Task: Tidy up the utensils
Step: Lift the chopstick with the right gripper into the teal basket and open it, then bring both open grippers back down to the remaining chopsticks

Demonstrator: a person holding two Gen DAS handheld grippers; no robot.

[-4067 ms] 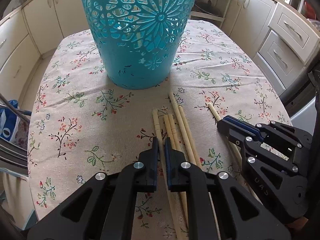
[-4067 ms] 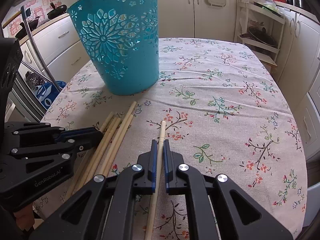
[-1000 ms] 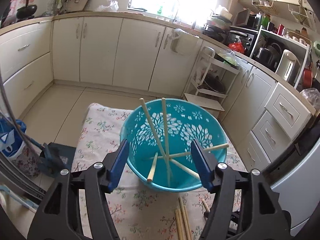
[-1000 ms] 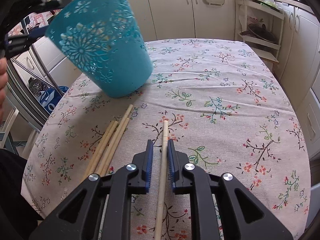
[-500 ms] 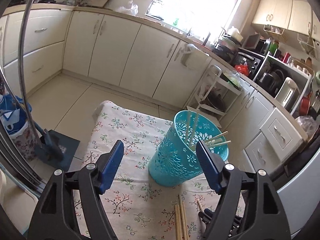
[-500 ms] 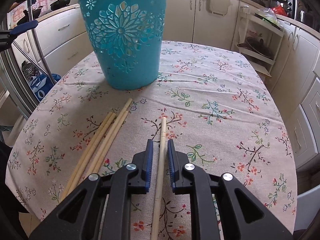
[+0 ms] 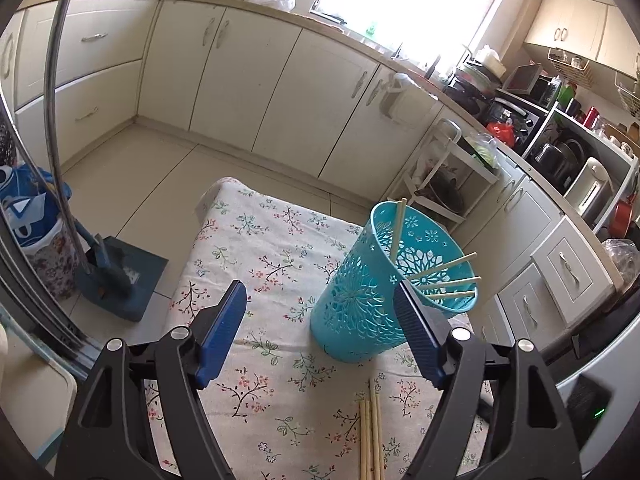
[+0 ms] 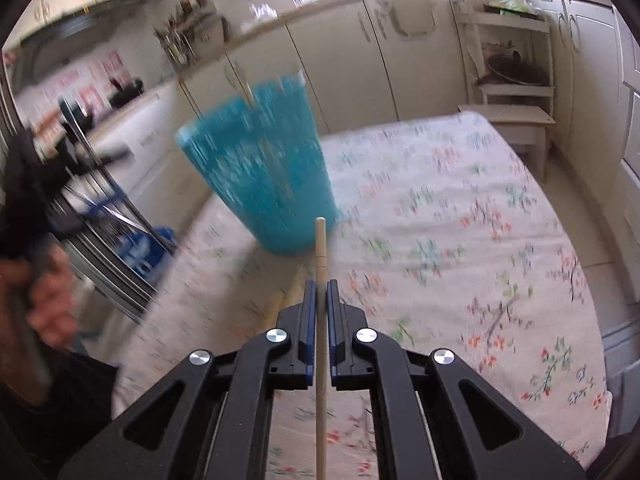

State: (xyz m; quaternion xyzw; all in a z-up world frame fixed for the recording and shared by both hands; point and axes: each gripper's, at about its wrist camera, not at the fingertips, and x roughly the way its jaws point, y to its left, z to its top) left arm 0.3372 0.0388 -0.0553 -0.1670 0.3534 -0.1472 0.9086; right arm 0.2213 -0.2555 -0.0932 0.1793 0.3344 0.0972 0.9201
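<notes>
A teal cut-out basket [image 7: 374, 300] stands on the floral tablecloth [image 7: 256, 264] and holds several wooden chopsticks [image 7: 440, 270] that lean on its rim. More chopsticks [image 7: 370, 436] lie on the cloth in front of it. My left gripper [image 7: 322, 338] is open and empty, high above the table, left of the basket. My right gripper [image 8: 320, 300] is shut on one chopstick [image 8: 320, 248] and holds it above the cloth, pointing at the basket [image 8: 260, 168], which is blurred in the right wrist view.
Cream kitchen cabinets [image 7: 280, 80] run along the far wall. A white rack [image 7: 448, 176] stands beyond the table's far end. A blue dustpan [image 7: 120, 276] and a bag [image 7: 28, 216] sit on the floor to the left. A hand [image 8: 36, 292] holds the left gripper.
My right gripper has closed on the single chopstick and lifted it off the cloth toward the basket. My left gripper has drawn further back and up, still open.
</notes>
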